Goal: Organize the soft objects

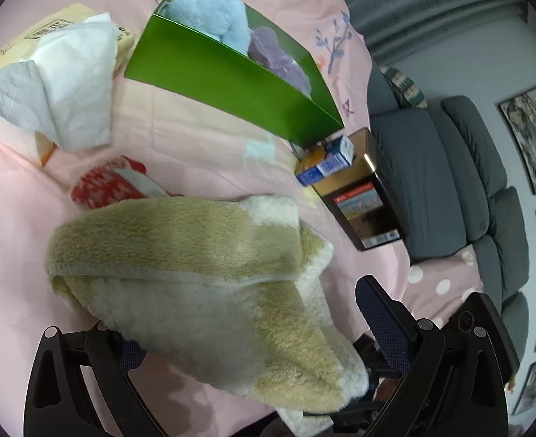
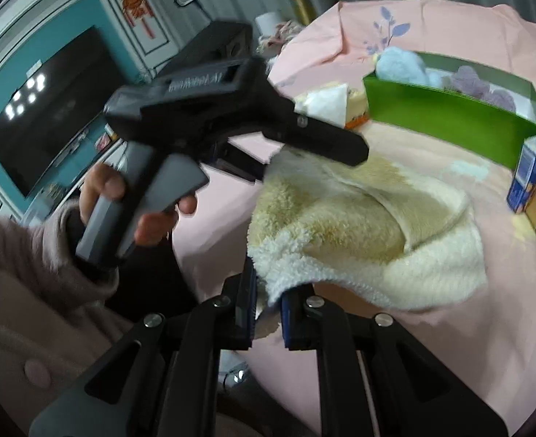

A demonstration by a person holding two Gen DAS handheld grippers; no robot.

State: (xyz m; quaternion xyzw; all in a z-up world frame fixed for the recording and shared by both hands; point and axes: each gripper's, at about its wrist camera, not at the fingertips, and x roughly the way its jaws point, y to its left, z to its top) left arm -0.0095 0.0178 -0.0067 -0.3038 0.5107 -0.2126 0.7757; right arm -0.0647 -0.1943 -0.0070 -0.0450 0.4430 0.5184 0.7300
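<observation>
A fluffy beige and white towel (image 1: 180, 255) lies folded on the pink bedspread (image 1: 9, 236). My left gripper (image 1: 239, 309) is open, and the towel's near end lies between its wide-set fingers (image 1: 381, 313). In the right wrist view the same towel (image 2: 359, 225) spreads ahead, and my right gripper (image 2: 270, 287) is shut on its near white corner. A person's hand (image 2: 100, 185) holds the left gripper (image 2: 304, 158) over the towel's far edge. Behind stands a green box (image 1: 231, 80) with a blue plush (image 1: 209, 11) and a purple plush (image 1: 279, 58) inside.
A tissue pack with loose white tissues (image 1: 67, 73) lies left of the box. A blue carton (image 1: 326, 164) and a dark tin (image 1: 362, 200) stand at the bed's right edge, beside a grey sofa (image 1: 432, 182). A red-printed item (image 1: 104, 185) lies behind the towel. A television (image 2: 49, 109) hangs at left.
</observation>
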